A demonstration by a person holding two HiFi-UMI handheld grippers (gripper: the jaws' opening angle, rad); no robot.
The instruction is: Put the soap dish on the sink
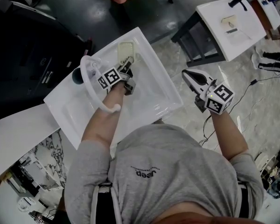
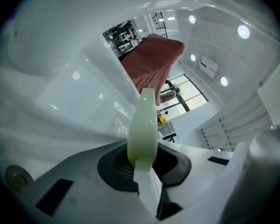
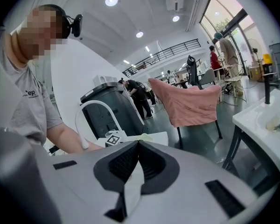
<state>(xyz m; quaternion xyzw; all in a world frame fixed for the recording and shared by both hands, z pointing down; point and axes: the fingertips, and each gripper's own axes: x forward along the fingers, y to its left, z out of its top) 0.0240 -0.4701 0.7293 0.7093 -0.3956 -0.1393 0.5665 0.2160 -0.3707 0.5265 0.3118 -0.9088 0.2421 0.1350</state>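
Observation:
The pale green soap dish (image 1: pixel 125 51) is over the far rim of the white sink (image 1: pixel 151 94), beside the base of the white curved faucet (image 1: pixel 91 85). My left gripper (image 1: pixel 125 65) is shut on the dish's near end. In the left gripper view the dish (image 2: pixel 143 122) stands edge-on between the jaws of that gripper (image 2: pixel 144 171), with the sink's white wall (image 2: pixel 60 92) behind it. Whether the dish rests on the rim I cannot tell. My right gripper (image 1: pixel 187 73) hangs to the right of the sink over the floor, shut and empty; it (image 3: pixel 130 171) looks toward the faucet (image 3: pixel 91 108).
A dark bin (image 1: pixel 28 55) stands left of the sink. A second white sink on a black stand (image 1: pixel 231 24) is at the upper right. A chair draped in pink cloth (image 3: pixel 186 101) is beyond. Cables (image 1: pixel 252 85) lie on the floor at the right.

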